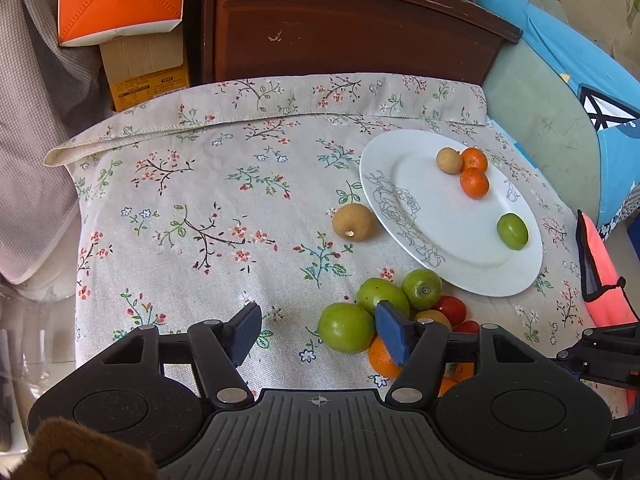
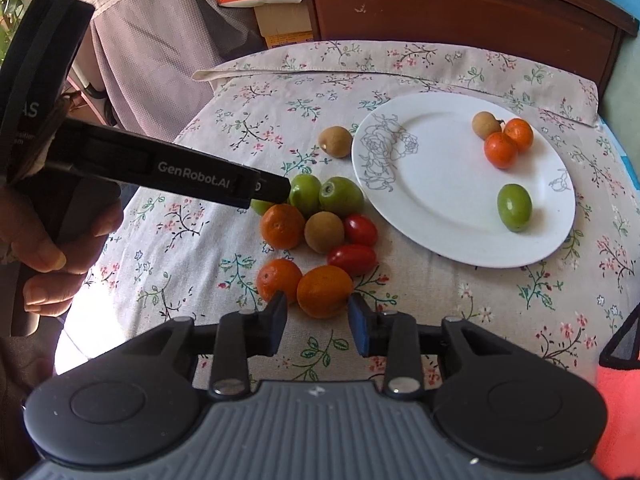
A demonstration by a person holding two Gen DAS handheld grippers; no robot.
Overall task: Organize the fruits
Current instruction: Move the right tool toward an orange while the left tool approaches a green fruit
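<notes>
On the surface: I see a floral cloth (image 1: pixel 200 200) carrying a white plate (image 2: pixel 440 208) and a loose pile of fruit.
Plate: two small oranges (image 2: pixel 500 150), one brown fruit (image 2: pixel 486 125) and one green fruit (image 2: pixel 515 207) lie on it.
Left hand-held gripper (image 1: pixel 318 330): my jaws stand apart, empty; a green fruit (image 1: pixel 346 327) sits between the fingers, nearer the right pad.
Right hand-held gripper (image 2: pixel 318 320): jaws apart, straddling the near orange (image 2: pixel 325 291) of the pile, not gripping.
Stray fruit: a brown one (image 1: pixel 353 222) rests just beside the plate's rim.
</notes>
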